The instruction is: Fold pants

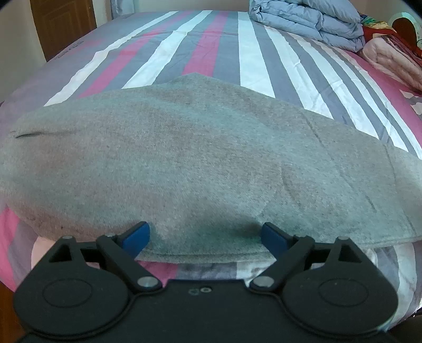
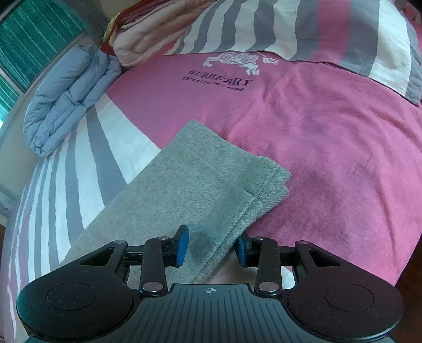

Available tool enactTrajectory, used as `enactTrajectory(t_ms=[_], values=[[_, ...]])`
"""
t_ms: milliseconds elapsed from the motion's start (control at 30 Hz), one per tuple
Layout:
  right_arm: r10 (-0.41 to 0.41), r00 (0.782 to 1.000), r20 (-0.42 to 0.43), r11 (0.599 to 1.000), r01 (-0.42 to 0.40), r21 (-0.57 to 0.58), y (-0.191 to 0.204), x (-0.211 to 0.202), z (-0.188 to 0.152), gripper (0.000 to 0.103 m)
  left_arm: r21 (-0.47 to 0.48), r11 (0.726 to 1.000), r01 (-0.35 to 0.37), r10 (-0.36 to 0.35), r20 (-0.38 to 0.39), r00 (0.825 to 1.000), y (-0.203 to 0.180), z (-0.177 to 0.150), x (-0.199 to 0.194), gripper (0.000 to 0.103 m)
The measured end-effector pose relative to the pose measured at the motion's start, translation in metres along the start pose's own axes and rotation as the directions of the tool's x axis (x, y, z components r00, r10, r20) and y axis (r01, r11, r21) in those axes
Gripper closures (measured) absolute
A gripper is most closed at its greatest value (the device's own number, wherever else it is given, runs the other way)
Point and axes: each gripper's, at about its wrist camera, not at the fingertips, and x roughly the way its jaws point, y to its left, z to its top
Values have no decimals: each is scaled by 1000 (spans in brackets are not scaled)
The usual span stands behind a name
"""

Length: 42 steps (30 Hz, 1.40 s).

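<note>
The grey pants (image 1: 184,163) lie flat on the striped bed, legs stacked one on the other. My left gripper (image 1: 205,234) is open, its blue pads set wide on either side of the near edge of the pants. In the right wrist view the leg end of the pants (image 2: 200,179) lies with its hems stacked on the pink part of the cover. My right gripper (image 2: 212,246) is open, one pad over the grey cloth and the other just past its right edge.
The striped bed cover (image 1: 211,44) stretches away. A folded blue quilt (image 1: 311,21) and a pink blanket (image 1: 390,60) lie at the far right. A wooden door (image 1: 63,23) stands at the far left. A window (image 2: 34,44) shows in the right wrist view.
</note>
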Motion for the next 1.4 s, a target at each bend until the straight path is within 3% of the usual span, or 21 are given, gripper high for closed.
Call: enactTrajectory(t_ms=[533, 800, 1000, 1133, 1400], values=[[2, 1000, 3, 1000, -2, -8, 1, 1, -2, 64, 14, 1000, -14, 14, 7, 1000, -1, -1, 0, 16], [28, 1000, -10, 997, -27, 74, -8, 1, 3, 64, 22, 1000, -21, 21, 9, 1000, -2, -1, 1, 15], [13, 1000, 9, 998, -14, 64, -4, -3, 0, 64, 29, 999, -22, 21, 12, 1000, -3, -1, 2, 15], [18, 999, 33, 998, -20, 67, -4, -7, 1, 82, 38, 999, -20, 20, 12, 1000, -2, 0, 2, 15], [59, 998, 32, 991, -63, 122, -16, -10, 3, 90, 33, 999, -34, 34, 21, 999, 3, 1, -4, 15]])
